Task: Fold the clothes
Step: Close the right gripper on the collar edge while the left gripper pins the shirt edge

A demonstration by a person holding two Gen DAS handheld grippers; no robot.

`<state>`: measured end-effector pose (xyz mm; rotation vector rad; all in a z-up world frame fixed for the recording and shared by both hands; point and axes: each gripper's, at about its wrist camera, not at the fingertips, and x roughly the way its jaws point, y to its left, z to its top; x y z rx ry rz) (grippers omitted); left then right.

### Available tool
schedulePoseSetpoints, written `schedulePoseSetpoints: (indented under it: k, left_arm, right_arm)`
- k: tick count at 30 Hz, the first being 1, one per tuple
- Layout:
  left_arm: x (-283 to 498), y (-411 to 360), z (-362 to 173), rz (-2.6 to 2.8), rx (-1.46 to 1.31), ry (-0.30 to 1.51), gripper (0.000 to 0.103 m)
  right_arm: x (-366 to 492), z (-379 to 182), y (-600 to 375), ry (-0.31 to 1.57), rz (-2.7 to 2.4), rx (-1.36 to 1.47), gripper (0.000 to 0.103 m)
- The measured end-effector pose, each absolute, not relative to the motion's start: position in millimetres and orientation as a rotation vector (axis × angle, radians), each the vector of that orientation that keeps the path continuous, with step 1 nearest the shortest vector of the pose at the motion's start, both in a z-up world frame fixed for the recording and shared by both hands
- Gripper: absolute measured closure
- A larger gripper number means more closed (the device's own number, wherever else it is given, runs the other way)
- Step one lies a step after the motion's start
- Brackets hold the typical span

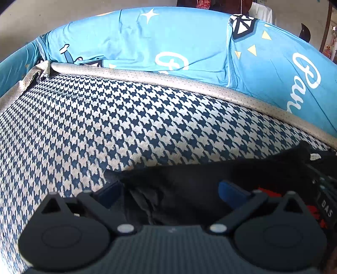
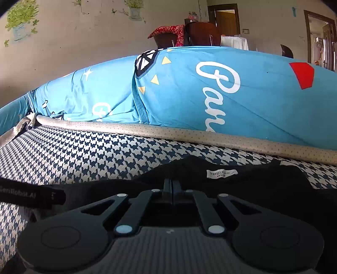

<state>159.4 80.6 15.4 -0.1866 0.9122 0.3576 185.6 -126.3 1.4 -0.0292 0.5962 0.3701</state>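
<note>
A black garment (image 1: 189, 189) lies on the houndstooth cover (image 1: 105, 126), with a red patch (image 1: 271, 195) showing at its right. My left gripper (image 1: 169, 189) hovers open over the garment's left edge, one blue pad (image 1: 228, 189) on the cloth side and the other finger (image 1: 110, 192) over the cover; nothing is pinched. In the right wrist view the same black garment (image 2: 242, 185) shows its white neck label (image 2: 222, 173). My right gripper (image 2: 172, 184) is shut, fingers pressed together with their tips sunk into the black cloth just left of the label.
A beige dotted piping (image 2: 189, 134) edges the houndstooth cover (image 2: 84, 151). Behind it rise blue printed cushions (image 2: 231, 94) with white script. A wall with plant stickers (image 2: 21, 23), dark chairs (image 2: 200, 33) and doorways (image 2: 225, 19) lie beyond. The left gripper's body (image 2: 31, 195) pokes in at the left.
</note>
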Motion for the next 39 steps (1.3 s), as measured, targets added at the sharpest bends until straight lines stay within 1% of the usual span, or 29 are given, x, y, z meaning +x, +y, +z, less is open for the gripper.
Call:
schedulePoseSetpoints:
  k: [6,10,17,20,21,22,23,24,25,29,33,36,38,39]
  left_arm:
    - [159,87,19,0.375,-0.203,0.901,0.000]
    - [159,89,18,0.393,-0.209,0.902,0.000]
    - [156,85,18,0.394,-0.194,0.916,0.000]
    - [156,85,16,0.393,-0.190,0.921,0.000]
    - [156,85,15,0.394,-0.190,0.924,0.000]
    - [157,85,15,0.394,-0.191,0.926,0.000]
    - [157,85,14,0.394,-0.192,0.928,0.000]
    - [157,85,14,0.395,-0.192,0.930,0.000]
    - [158,84,13,0.395,-0.193,0.932,0.000]
    - [159,83,12,0.392,-0.185,0.938,0.000]
    - [159,84,11,0.400,-0.181,0.940,0.000]
    - [160,85,10,0.410,-0.177,0.939,0.000]
    - [160,86,11,0.412,-0.181,0.938,0.000]
    - [160,87,11,0.411,-0.184,0.938,0.000]
  right_arm:
    - [151,5,-133,0.632,0.329,-0.060,0.100]
    - [133,4,-140,0.652,0.315,-0.008,0.100]
    - [142,11,-137,0.584,0.368,0.002,0.099]
    - [155,10,-133,0.567,0.368,0.005,0.092]
    - [158,10,-132,0.559,0.370,0.007,0.087]
    - [163,10,-132,0.553,0.371,0.014,0.079]
    - [167,10,-131,0.550,0.367,0.021,0.073]
    - [171,10,-130,0.546,0.361,0.030,0.063]
    - [175,9,-129,0.541,0.354,0.040,0.059]
    - [189,7,-125,0.536,0.351,0.064,0.058]
    - [197,3,-120,0.526,0.349,0.058,0.052]
    - [202,-5,-116,0.551,0.362,0.048,0.052]
    - [204,-10,-114,0.571,0.362,0.032,0.068]
    - [203,-12,-113,0.578,0.362,0.023,0.087]
